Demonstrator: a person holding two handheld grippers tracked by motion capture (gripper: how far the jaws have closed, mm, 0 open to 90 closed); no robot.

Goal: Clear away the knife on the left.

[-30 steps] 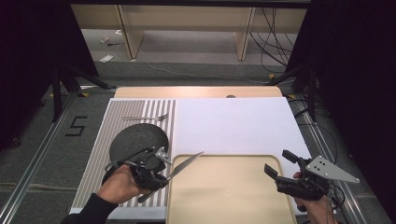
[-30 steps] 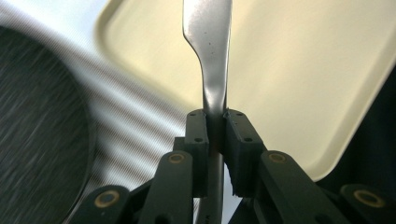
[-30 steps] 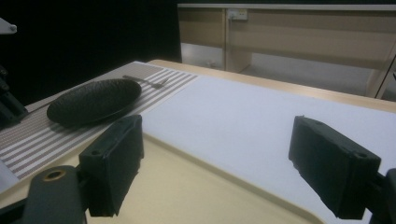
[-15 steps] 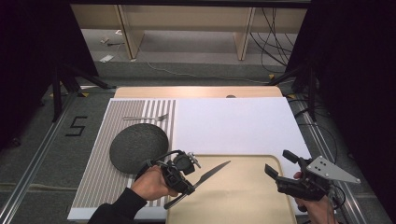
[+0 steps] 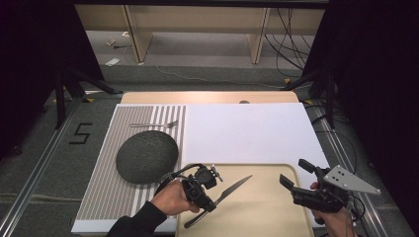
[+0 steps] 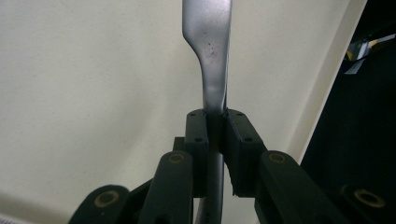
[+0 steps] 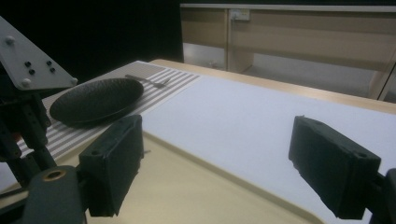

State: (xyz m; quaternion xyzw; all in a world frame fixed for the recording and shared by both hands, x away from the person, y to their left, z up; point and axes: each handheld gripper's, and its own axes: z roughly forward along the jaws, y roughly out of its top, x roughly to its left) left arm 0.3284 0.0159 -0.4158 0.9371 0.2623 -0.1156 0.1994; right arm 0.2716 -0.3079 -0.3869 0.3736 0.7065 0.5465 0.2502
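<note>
My left gripper point(image 5: 212, 200) is shut on a silver table knife point(image 5: 233, 187), held low over the left part of the beige tray point(image 5: 267, 217). The blade points up and to the right, and the handle sticks out below the hand. In the left gripper view both jaws pinch the knife point(image 6: 210, 51) where blade meets handle, with the tray surface point(image 6: 93, 93) behind it. My right gripper point(image 5: 295, 178) hovers at the tray's right edge. It is open, and its pads point(image 7: 114, 163) stand wide apart with nothing between them.
A black plate point(image 5: 146, 155) lies on the striped placemat point(image 5: 104, 192) left of the tray, with a fork point(image 5: 153, 124) beyond it. A white mat point(image 5: 247, 131) covers the table's middle and right. The right gripper view shows the plate point(image 7: 95, 100) and fork point(image 7: 150, 80) too.
My left gripper carried the knife to the right, from the plate's near edge to over the tray's left side, and a little lower. The right gripper has kept still.
</note>
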